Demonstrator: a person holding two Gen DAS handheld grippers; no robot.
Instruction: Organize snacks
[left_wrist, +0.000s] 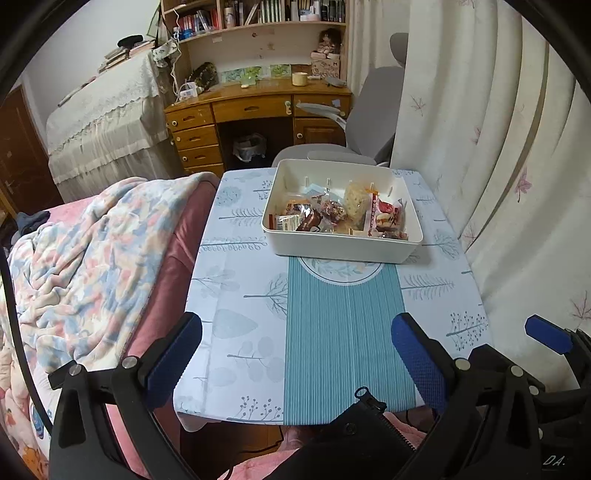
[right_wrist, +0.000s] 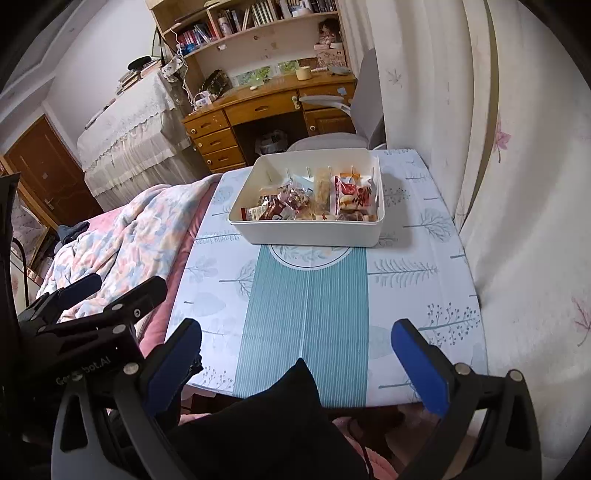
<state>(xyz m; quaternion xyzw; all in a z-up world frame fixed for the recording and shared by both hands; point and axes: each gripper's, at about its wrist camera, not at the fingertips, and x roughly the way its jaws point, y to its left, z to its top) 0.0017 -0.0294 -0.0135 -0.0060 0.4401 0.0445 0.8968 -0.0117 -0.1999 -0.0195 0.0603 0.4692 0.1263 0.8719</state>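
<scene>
A white rectangular bin (left_wrist: 343, 246) (right_wrist: 308, 233) stands at the far end of the small table (left_wrist: 240, 295) (right_wrist: 406, 280). Inside it lie several wrapped snacks (left_wrist: 340, 216) (right_wrist: 317, 201), among them a red and white packet (left_wrist: 388, 218) (right_wrist: 354, 195) at the right. My left gripper (left_wrist: 297, 332) hangs open over the table's near end, well short of the bin, nothing between its blue pads (left_wrist: 413, 350). My right gripper (right_wrist: 295, 338) is likewise open and empty over the near edge. Each gripper shows at the side of the other's view.
A bed with a flowery blanket (left_wrist: 85, 258) (right_wrist: 140, 229) presses against the table's left side. Curtains (left_wrist: 498, 166) (right_wrist: 517, 184) hang close along the right. Behind the table stand a grey chair (left_wrist: 373, 110) and a wooden desk (left_wrist: 255, 110) (right_wrist: 266, 107). A dark garment (right_wrist: 280, 417) lies below the near edge.
</scene>
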